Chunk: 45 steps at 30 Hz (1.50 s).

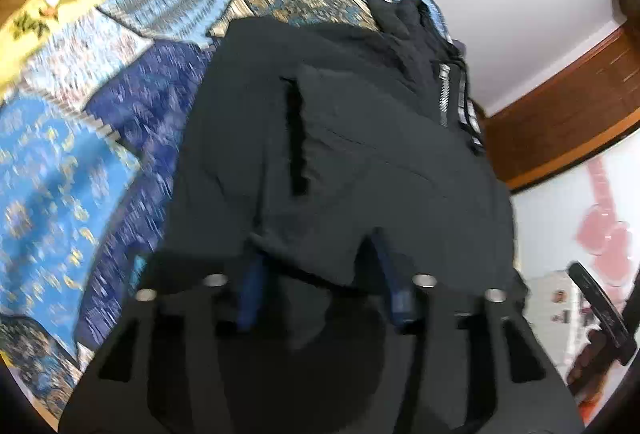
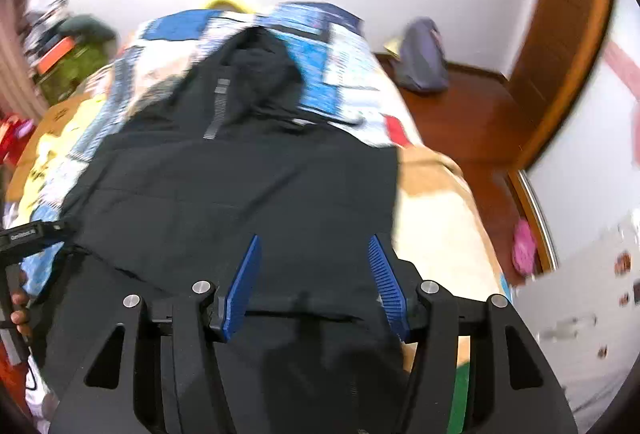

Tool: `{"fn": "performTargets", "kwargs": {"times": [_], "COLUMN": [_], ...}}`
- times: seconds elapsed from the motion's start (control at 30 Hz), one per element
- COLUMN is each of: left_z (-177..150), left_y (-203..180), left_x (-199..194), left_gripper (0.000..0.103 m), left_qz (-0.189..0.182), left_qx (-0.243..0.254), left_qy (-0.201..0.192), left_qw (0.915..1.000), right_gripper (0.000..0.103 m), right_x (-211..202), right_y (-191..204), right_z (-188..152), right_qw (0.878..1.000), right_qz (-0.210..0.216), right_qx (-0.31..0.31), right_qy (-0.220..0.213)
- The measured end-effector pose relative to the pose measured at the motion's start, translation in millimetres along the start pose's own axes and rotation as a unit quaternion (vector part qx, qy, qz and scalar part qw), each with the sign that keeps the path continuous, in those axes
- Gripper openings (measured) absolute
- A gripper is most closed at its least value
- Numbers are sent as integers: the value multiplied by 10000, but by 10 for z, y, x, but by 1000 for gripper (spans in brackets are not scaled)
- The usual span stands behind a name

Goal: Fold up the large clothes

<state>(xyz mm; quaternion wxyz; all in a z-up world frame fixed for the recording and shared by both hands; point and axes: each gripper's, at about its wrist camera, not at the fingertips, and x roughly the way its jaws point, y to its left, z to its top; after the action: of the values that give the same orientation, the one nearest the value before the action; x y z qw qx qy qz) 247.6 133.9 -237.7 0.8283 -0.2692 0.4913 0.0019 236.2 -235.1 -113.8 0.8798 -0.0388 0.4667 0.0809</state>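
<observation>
A large black jacket (image 1: 340, 138) lies spread on a bed, its zipper (image 1: 443, 90) and hood at the far end. In the left wrist view a bunched fold of its hem fills the gap between the blue pads (image 1: 250, 286), and my left gripper (image 1: 316, 248) is shut on it, its fingertips hidden by the cloth. In the right wrist view the jacket (image 2: 240, 186) stretches away, hood (image 2: 260, 62) farthest. My right gripper (image 2: 315, 240) hovers over the near hem, open, with both blue pads (image 2: 242, 286) apart from the cloth.
A blue patchwork quilt (image 1: 80, 162) covers the bed, with yellow cloth (image 1: 36, 18) at its far left. The bed's right edge (image 2: 436, 218) drops to a wooden floor (image 2: 472, 122) with a grey bag (image 2: 422, 58) and a pink slipper (image 2: 524, 246). A wooden door frame (image 2: 560, 46) stands on the right.
</observation>
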Motion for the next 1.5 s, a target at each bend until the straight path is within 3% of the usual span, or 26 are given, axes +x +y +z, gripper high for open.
{"fn": "performTargets", "kwargs": {"times": [0.07, 0.17, 0.33, 0.43, 0.53, 0.6, 0.67, 0.87, 1.03, 1.2, 1.5], "left_z": [50, 148, 287, 231, 134, 59, -16, -104, -9, 199, 675], "left_y": [-60, -190, -274, -248, -156, -39, 54, 93, 37, -120, -909], "left_x": [-21, -159, -522, -537, -396, -254, -106, -151, -331, -559, -624], "left_gripper": [27, 22, 20, 20, 20, 22, 31, 50, 50, 50, 55], "left_qz": [157, 200, -13, 243, 550, 708, 883, 1253, 1465, 1320, 1068], "left_qx": [199, 526, 723, 838, 854, 802, 803, 1283, 1620, 1667, 2314], "left_qy": [-168, -444, -930, -1049, -881, -675, -448, -292, -409, -693, -1286], "left_qw": [9995, 9974, 9930, 9907, 9909, 9920, 9918, 9833, 9750, 9747, 9584], "right_gripper": [52, 52, 52, 52, 52, 52, 52, 52, 52, 52, 52], "right_x": [40, 36, 50, 155, 324, 461, 572, 694, 420, 126, -112], "right_y": [-140, -299, -410, -439, -414, -364, -318, -123, -42, -85, -89], "right_z": [-17, -23, 16, -49, -148, -211, -261, -246, 0, 289, 935], "right_qw": [9998, 9991, 9976, 9956, 9909, 9880, 9873, 9930, 9976, 9997, 9951], "right_qz": [-102, 77, 274, 482, 841, 974, 943, 415, 225, 201, 335], "right_qx": [173, 418, 639, 775, 935, 965, 918, 174, -195, -95, 339], "right_qy": [59, 41, 44, 210, 477, 712, 886, 1093, 630, 51, -862]}}
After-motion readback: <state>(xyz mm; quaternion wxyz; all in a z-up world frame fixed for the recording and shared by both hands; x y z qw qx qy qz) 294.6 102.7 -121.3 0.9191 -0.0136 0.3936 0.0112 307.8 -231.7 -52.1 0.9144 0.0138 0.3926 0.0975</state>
